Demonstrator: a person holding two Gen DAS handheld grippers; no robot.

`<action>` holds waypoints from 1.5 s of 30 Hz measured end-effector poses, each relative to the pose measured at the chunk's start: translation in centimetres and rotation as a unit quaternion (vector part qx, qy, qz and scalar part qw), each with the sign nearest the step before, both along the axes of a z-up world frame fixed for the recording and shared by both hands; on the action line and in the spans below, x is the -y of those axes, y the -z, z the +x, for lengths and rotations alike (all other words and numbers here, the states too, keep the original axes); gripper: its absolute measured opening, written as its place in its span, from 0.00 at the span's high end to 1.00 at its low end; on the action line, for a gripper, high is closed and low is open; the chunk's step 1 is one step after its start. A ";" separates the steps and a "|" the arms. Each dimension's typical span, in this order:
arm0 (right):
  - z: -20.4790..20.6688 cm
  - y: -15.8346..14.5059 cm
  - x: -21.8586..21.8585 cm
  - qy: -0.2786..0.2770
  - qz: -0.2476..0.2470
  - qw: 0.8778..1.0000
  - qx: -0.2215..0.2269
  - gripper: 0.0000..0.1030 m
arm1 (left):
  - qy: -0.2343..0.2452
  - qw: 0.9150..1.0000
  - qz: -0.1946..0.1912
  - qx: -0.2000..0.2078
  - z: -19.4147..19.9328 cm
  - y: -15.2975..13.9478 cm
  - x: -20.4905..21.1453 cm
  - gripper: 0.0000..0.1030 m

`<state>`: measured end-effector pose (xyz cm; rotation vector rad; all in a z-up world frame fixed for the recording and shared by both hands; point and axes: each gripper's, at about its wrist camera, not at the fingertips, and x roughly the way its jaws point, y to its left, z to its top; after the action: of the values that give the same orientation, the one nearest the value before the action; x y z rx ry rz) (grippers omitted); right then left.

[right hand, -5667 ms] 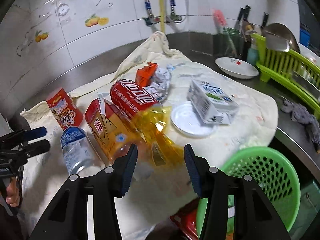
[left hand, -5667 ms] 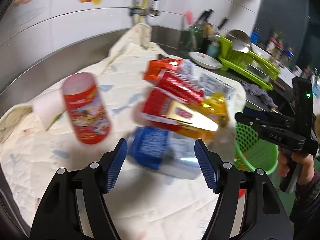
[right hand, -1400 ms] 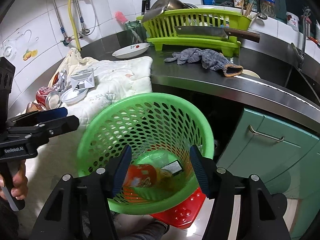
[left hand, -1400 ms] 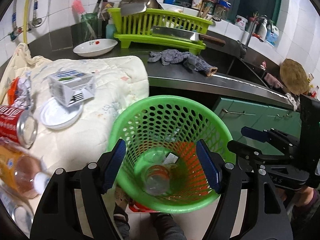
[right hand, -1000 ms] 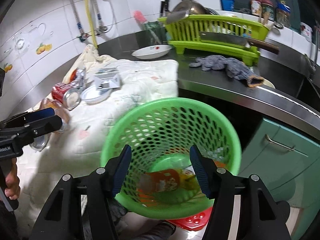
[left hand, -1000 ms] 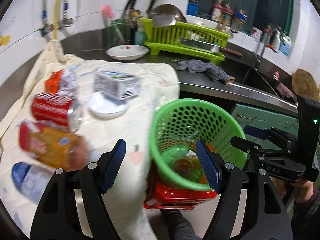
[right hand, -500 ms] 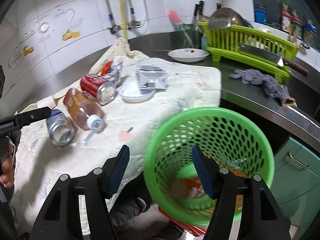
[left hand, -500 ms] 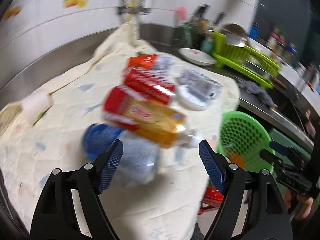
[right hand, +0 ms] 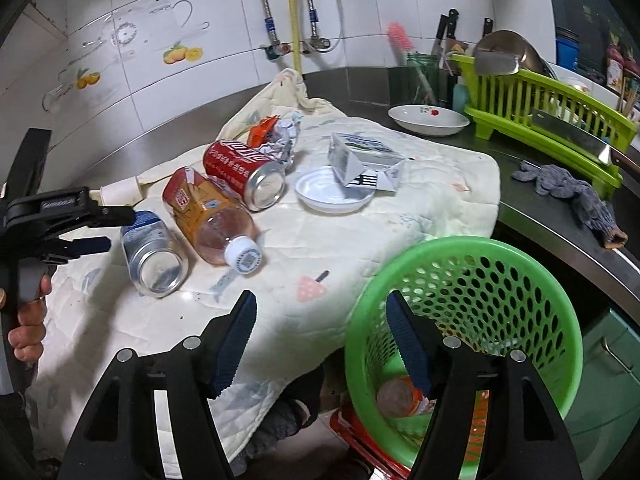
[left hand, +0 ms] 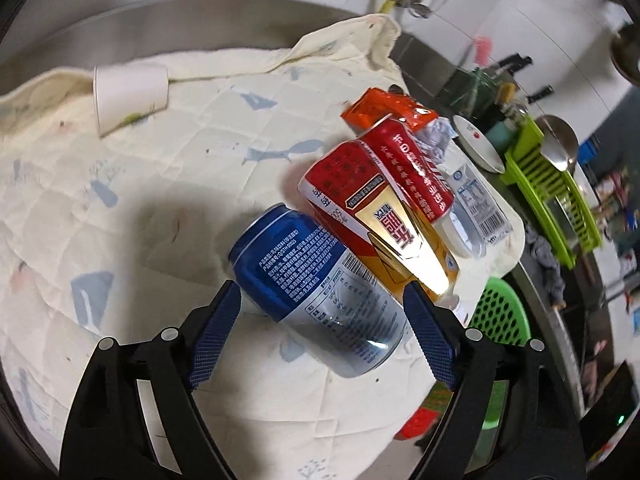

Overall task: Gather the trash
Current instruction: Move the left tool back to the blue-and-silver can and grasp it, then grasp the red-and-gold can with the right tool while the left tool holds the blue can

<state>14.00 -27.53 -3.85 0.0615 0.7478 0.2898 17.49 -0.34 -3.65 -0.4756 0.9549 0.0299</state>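
trash is found lying on a quilted cloth [right hand: 420, 184] spread over the steel surface [right hand: 532, 208]. the blue can [left hand: 320, 292] lies on its side, and the left hand-held gripper [left hand: 322, 340] is held with its jaws spread wide to either side of it; neither pad is seen touching the can. this straddling position is judged to be the approach for a grasp across the can's body. just beside the can, a tea bottle [left hand: 384, 232] with a red and gold label and a red can [left hand: 416, 172] lie in a close row, so a pad could catch the bottle on closing. a paper cup [left hand: 128, 92], a white lid [right hand: 334, 190], a folded carton [right hand: 362, 162] and an orange wrapper [left hand: 384, 110] are left on the cloth. the right hand-held gripper [right hand: 322, 344] is spread and empty, held near the rim of the green basket [right hand: 464, 256], which stands below the surface edge so that items can be dropped in. one red container [right hand: 400, 400] is noted at the bottom of the basket. most of the trash is not yet collected.
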 end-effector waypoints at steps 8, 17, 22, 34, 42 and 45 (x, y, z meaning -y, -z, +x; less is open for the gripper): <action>0.5 0.5 -0.3 -0.006 0.000 1.000 -0.005 0.37 | -0.058 0.995 -0.071 -0.041 1.3 2.3 -1.1 0.20; 1.2 1.4 -0.6 -0.012 -0.004 1.000 -0.017 0.37 | -0.099 0.988 -0.096 -0.072 2.6 3.8 -1.4 0.18; 1.7 1.1 -1.1 -0.022 -0.011 1.000 -0.018 0.37 | -0.102 0.985 -0.111 -0.085 3.1 4.9 -1.7 0.18; 4.7 -0.2 -4.2 -0.070 -0.027 0.997 -0.024 0.37 | -0.050 0.993 -0.075 -0.081 3.9 4.5 -1.9 0.24; 7.5 -1.1 -7.5 -0.121 -0.039 0.992 -0.025 0.37 | -0.014 0.997 -0.033 -0.067 3.1 3.4 -3.6 0.26; 8.5 -1.3 -8.5 -0.134 -0.042 0.990 -0.028 0.37 | -0.006 0.998 -0.022 -0.065 2.9 3.1 -4.7 0.26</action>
<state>22.54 -18.99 -2.56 -0.1128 0.8248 0.5138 20.36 4.35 -6.73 -0.5242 1.0828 0.0523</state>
